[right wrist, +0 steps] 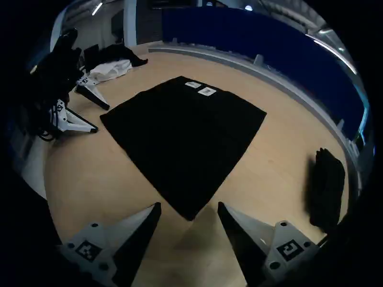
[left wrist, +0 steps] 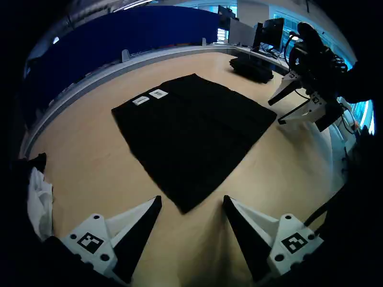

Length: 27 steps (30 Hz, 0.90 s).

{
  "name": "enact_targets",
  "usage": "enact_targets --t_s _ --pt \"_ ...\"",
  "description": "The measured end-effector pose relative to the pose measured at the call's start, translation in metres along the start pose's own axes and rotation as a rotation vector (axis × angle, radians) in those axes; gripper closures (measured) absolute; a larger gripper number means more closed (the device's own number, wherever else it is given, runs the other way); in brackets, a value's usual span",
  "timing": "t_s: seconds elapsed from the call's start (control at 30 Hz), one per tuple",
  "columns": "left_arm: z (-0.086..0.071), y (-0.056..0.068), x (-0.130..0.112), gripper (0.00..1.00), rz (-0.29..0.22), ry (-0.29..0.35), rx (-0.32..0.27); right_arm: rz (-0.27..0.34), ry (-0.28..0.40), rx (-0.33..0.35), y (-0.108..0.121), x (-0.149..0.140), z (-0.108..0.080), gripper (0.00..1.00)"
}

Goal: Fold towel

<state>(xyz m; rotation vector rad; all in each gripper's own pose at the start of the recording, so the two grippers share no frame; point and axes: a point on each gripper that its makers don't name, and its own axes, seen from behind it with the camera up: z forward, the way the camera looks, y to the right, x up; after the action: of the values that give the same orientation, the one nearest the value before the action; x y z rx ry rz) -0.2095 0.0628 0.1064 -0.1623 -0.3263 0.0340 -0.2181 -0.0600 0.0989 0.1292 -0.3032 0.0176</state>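
Black towel (left wrist: pixel 191 129) lies flat and spread out mid-bench (left wrist: pixel 95 158), set diamond-wise in both views, one corner pointing at the camera in each

Left gripper (left wrist: pixel 191 197): jaws spread, empty, low at bottom centre of left gripper view, with the towel's near corner poking into the gap between the tips, not pinched

Right gripper (right wrist: pixel 189 204): jaws spread too, empty, bottom centre of right gripper view; its own towel corner sits just ahead of the gap, apart from both fingers

Each gripper faces a different corner. They look like the two ends of one edge, the one opposite the edge carrying two white labels (left wrist: pixel 149 97) at upper left of the cloth. So neither is nearer; one corner each

Long axis hard to call under the fisheye; the cloth reads roughly square

Judgement: grasp step not yet done. Next move likely needs both corners pinched and carried across toward the labelled edge

Nothing lies on the towel. Loose on the bench: dark folded pile (right wrist: pixel 328 186) at right, white cloth (right wrist: pixel 112 71) upper left, both well apart from it
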Motion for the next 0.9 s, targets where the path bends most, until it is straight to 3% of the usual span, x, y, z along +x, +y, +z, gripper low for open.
enact_targets --t_s 0.23,0.63,0.7,0.83,0.9 --pt "0.001 0.001 0.0 0.15 -0.002 -0.002 0.013 0.004 -0.006 0.015 -0.006 -0.006 0.002 0.4" --pt "0.0 0.005 0.001 0.48 0.015 -0.027 0.006 0.033 -0.008 0.009 -0.003 -0.006 0.003 0.7" --pt "0.0 0.005 0.001 0.48 0.014 -0.031 0.009 0.032 -0.007 0.003 -0.002 -0.005 0.002 0.75" --pt "0.0 0.0 0.0 0.74 0.01 -0.041 0.026 0.037 -0.007 -0.017 0.001 -0.005 0.001 0.83" --pt "0.0 -0.003 -0.001 0.82 0.009 -0.045 0.038 0.042 -0.009 -0.026 0.002 -0.006 0.001 0.85"
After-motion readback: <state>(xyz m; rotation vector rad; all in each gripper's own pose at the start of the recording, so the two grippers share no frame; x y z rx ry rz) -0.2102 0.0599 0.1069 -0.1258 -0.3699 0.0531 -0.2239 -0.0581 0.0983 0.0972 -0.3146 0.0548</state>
